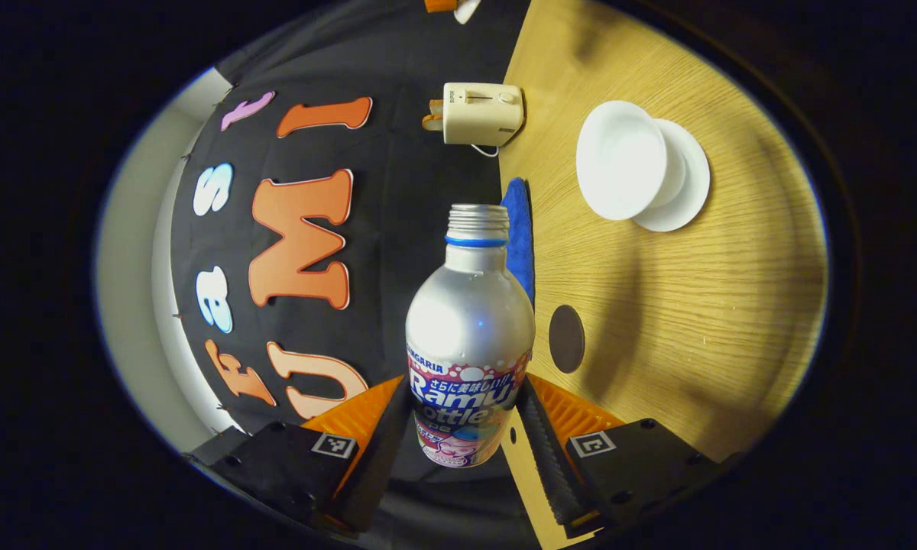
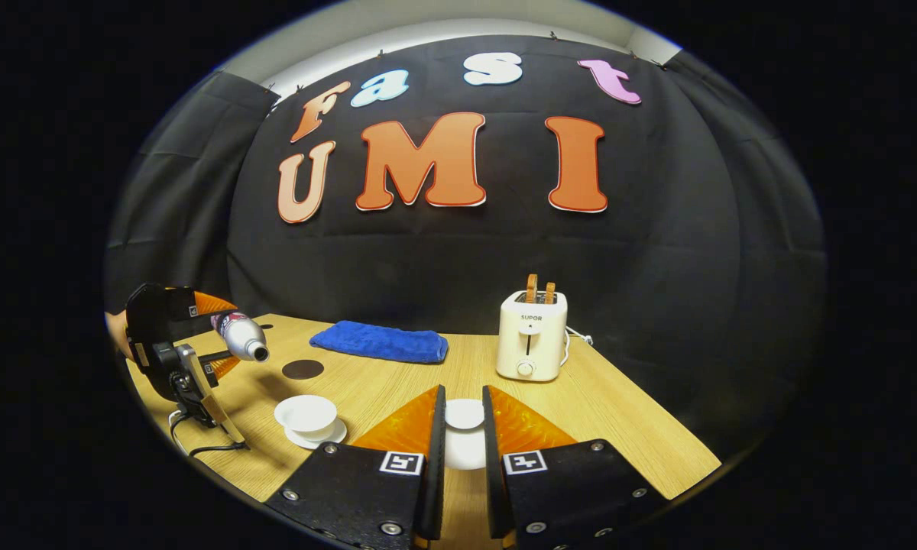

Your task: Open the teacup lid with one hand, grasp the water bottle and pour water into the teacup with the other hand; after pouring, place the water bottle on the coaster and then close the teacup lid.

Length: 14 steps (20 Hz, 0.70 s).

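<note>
My left gripper (image 1: pixel 466 428) is shut on the silver water bottle (image 1: pixel 470 328), low on its labelled body. The bottle has no cap. In the right gripper view the same bottle (image 2: pixel 241 336) lies tipped on its side in the left gripper (image 2: pixel 199 336), its mouth pointing toward the white teacup (image 2: pixel 306 413), above and to the left of it. The teacup (image 1: pixel 623 160) stands uncovered on its saucer (image 1: pixel 684 191). My right gripper (image 2: pixel 464 428) is shut on the white teacup lid (image 2: pixel 464 416), held off to the cup's right. The dark round coaster (image 1: pixel 566 338) lies bare on the table.
A blue cloth (image 2: pixel 380 341) lies at the back of the wooden table (image 2: pixel 619 412). A cream toaster (image 2: pixel 533 336) with two slices in it stands at the back right, its cord trailing behind. A cable hangs from the left gripper at the table's left edge.
</note>
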Each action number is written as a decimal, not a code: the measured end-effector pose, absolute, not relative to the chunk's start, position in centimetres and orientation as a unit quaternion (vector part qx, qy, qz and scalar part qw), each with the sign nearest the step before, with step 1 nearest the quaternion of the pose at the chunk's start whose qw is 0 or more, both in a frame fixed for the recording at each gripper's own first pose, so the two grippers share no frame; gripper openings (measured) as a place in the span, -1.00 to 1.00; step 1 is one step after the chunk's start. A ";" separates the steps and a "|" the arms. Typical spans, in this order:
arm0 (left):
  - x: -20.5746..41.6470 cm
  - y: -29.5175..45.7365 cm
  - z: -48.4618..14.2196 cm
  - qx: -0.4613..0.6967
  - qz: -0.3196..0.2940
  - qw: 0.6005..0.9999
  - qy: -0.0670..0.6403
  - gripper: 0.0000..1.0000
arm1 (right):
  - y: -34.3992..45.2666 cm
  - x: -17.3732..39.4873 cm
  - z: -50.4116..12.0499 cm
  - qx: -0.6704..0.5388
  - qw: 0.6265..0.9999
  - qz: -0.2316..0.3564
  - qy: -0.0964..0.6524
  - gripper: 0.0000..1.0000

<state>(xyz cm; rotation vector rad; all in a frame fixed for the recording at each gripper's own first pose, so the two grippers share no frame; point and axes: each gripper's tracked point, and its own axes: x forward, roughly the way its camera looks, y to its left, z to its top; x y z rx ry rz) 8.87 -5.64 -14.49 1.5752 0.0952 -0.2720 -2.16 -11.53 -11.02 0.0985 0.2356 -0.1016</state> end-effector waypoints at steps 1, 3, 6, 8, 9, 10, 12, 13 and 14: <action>9.0 -6.0 -14.3 0.713 -0.122 0.689 0.039 0.72 | -11.7 -2.2 -11.0 0.050 0.990 -0.051 0.117 -0.53; 9.2 -6.3 -14.1 0.726 -0.127 0.676 0.035 0.72 | -11.7 -2.2 -11.0 0.052 0.991 -0.051 0.117 -0.53; 9.1 -6.8 -13.7 0.746 -0.132 0.653 0.026 0.65 | -11.9 -2.4 -11.0 0.050 0.990 -0.052 0.117 -0.52; 9.1 -7.2 -13.4 0.758 -0.135 0.638 0.018 0.72 | -12.1 -2.6 -11.0 0.050 0.991 -0.054 0.116 -0.52; 9.1 -7.2 -13.2 0.764 -0.136 0.630 0.014 0.72 | -12.1 -2.7 -11.0 0.051 0.991 -0.054 0.115 -0.53; 9.3 -7.6 -13.0 0.771 -0.135 0.622 0.008 0.72 | -12.2 -2.7 -11.0 0.052 0.991 -0.055 0.115 -0.53; 9.2 -7.8 -12.6 0.778 -0.133 0.614 0.001 0.72 | -12.2 -2.8 -11.0 0.052 0.991 -0.056 0.114 -0.53; 9.3 -7.7 -12.5 0.780 -0.133 0.611 0.000 0.69 | -12.3 -2.8 -11.0 0.052 0.991 -0.055 0.114 -0.53; 9.3 -7.7 -12.3 0.784 -0.132 0.607 -0.004 0.65 | -12.4 -2.9 -10.8 0.053 0.991 -0.056 0.113 -0.53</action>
